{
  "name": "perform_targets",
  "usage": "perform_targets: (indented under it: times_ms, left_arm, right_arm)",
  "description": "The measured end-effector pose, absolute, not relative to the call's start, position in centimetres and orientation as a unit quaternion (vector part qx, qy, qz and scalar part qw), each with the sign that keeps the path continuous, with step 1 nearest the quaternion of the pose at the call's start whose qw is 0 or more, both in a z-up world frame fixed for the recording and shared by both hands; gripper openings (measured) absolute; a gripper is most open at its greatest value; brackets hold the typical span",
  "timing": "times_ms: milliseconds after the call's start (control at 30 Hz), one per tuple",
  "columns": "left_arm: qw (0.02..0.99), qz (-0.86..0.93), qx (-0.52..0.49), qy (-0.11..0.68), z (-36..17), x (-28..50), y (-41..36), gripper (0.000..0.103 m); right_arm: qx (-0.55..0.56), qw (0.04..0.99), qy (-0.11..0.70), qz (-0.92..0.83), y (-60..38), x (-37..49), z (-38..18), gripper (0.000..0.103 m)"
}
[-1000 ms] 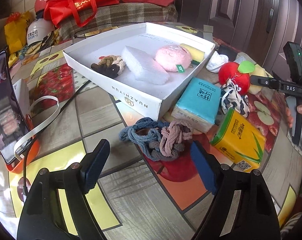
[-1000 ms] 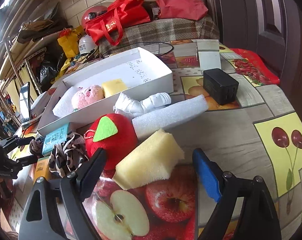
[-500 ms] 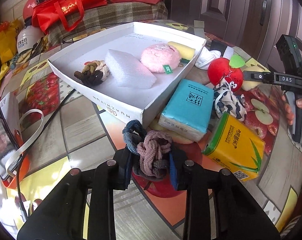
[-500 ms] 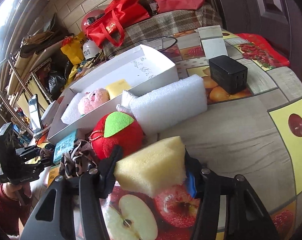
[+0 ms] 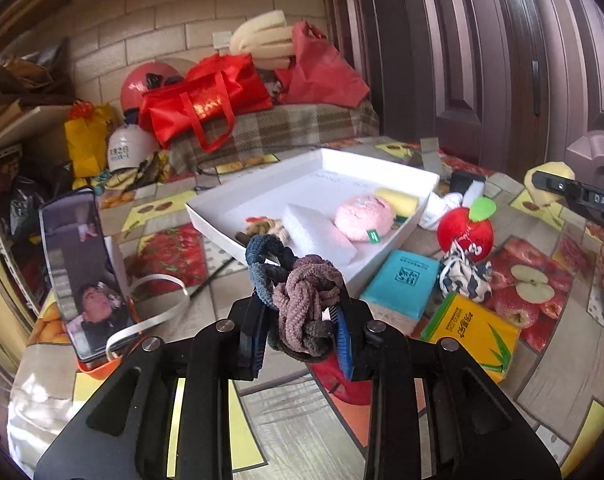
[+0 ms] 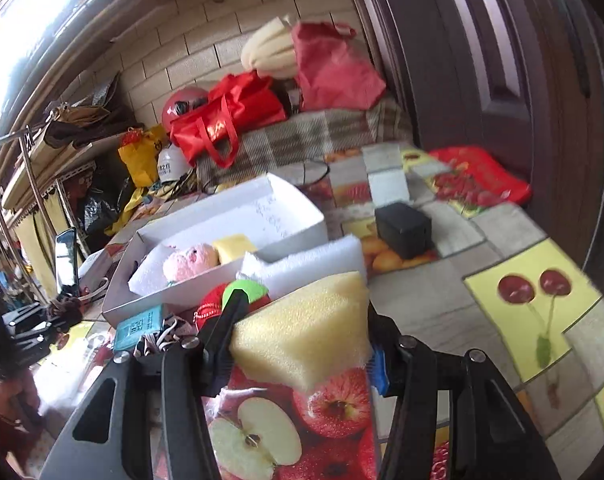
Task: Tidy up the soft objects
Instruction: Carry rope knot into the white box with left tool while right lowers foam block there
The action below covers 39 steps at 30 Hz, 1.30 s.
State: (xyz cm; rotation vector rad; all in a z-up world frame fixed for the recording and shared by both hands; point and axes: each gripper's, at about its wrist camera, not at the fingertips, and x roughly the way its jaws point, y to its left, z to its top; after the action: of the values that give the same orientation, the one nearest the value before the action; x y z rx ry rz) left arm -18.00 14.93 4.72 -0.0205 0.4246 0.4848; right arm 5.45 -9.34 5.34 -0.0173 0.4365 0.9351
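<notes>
Hair ties [image 5: 297, 300], a knotted blue-grey and mauve bundle, sat pinched between the narrowed jaws of the left gripper [image 5: 299, 334]. A second before, those jaws had stood wide with the bundle lying on the fruit-print tablecloth [image 5: 285, 416]; half a second before, they had already closed on it low against the cloth. Now the bundle was raised clear of the table, in front of the near wall of the white box [image 5: 398, 240], which held the pink plush [image 5: 364, 216], a white foam block [image 5: 318, 232], a yellow sponge piece [image 5: 396, 200] and a braided tie [image 5: 261, 228].

On the other side, the right gripper [image 6: 302, 344] was clamped on the yellow sponge [image 6: 306, 336], where a second earlier its jaws had been spread around it. The sponge had been lifted since, and it now partly covered the red apple plush [image 6: 209, 304] and the long white foam strip [image 6: 318, 260] behind it. The teal tissue pack [image 5: 402, 284], the yellow tissue pack [image 5: 470, 332] and the black-and-white scrunchie [image 5: 464, 276] lay where they had been, near the box's corner.
</notes>
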Motion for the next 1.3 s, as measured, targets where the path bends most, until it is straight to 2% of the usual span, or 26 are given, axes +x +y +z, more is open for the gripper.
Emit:
perform_targets:
  times_ms: [133,233,733,1300]
  left_arm:
    - [0.949,0.270,-0.035,0.161,5.4,-19.1,15.3,0.027]
    - [0.947,0.280,-0.038,0.155,5.5,-19.0,15.3,0.027]
    - [0.941,0.295,-0.037,0.159,5.4,-14.8,15.6,0.027]
    - [0.927,0.335,-0.064,0.155,5.6,-10.6,19.8,0.027]
  right_arm:
    - [-0.039,0.895,0.105,0.432,-10.0,2.2,6.6,0.053]
    - [-0.059,0.899,0.069,0.427,-9.6,0.9,6.9,0.053]
    - [-0.047,0.884,0.128,0.448,-5.8,2.6,5.6,0.053]
    - [-0.080,0.880,0.106,0.456,0.3,2.2,5.7,0.053]
